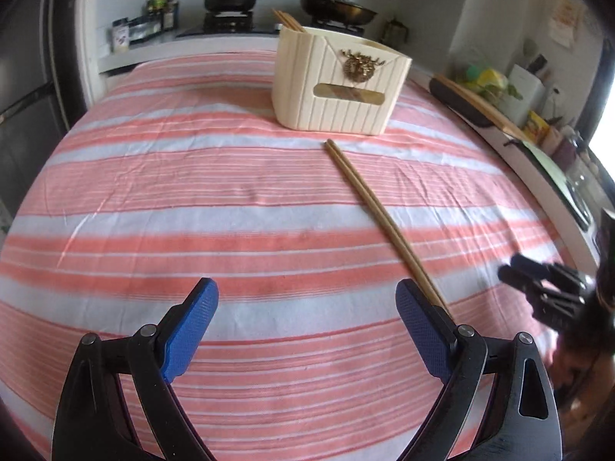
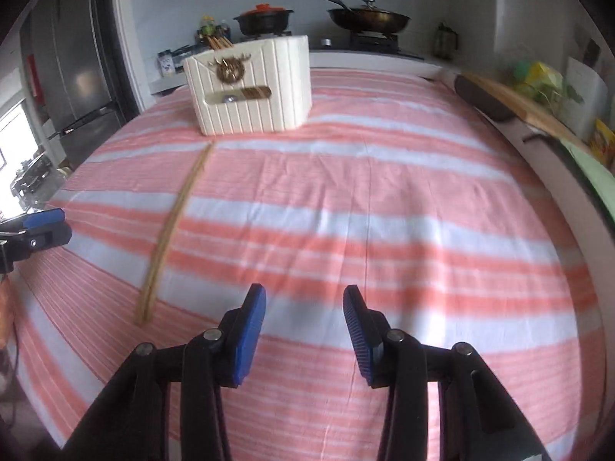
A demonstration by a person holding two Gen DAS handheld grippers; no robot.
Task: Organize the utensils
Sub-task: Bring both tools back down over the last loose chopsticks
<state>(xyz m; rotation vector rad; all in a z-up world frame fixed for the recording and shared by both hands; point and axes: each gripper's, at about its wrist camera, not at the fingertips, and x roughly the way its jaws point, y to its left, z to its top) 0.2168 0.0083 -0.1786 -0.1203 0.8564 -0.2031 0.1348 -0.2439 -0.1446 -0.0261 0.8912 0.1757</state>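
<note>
While both tongs hang empty over the striped cloth (image 1: 192,192) on the counter, the one loose pair of chopsticks (image 1: 378,217) lies flat between them, and that seems the reason for how each is held. The left tongs (image 1: 307,322) stand wide, nothing between the blue pads (image 1: 188,326); the near end of the chopsticks runs just behind the right-hand pad, so the pair sits a little to the right of the gap, not in it. A wide spread suits a thin, long thing lying flat, since it leaves room to come down on either side. The right tongs (image 2: 304,330) stand about half parted, also bare, with the chopsticks (image 2: 175,226) well off to their left and the left tongs' tip (image 2: 42,226) showing beyond that at the edge of the view.

Ahead of both tongs stands the cream holder (image 1: 338,84), upright, its front with a gilt ornament and a slot window. More chopsticks (image 1: 288,21) already poke up out of its far left corner, which suggests that is the compartment meant for this pair too. The loose pair's far end points at the holder's foot and stops just short of it, apart from it.

I judge the step in hand is the approach to the pick-up, not yet made. Because the sticks lie side by side, a grip near the middle should keep them together.
</note>
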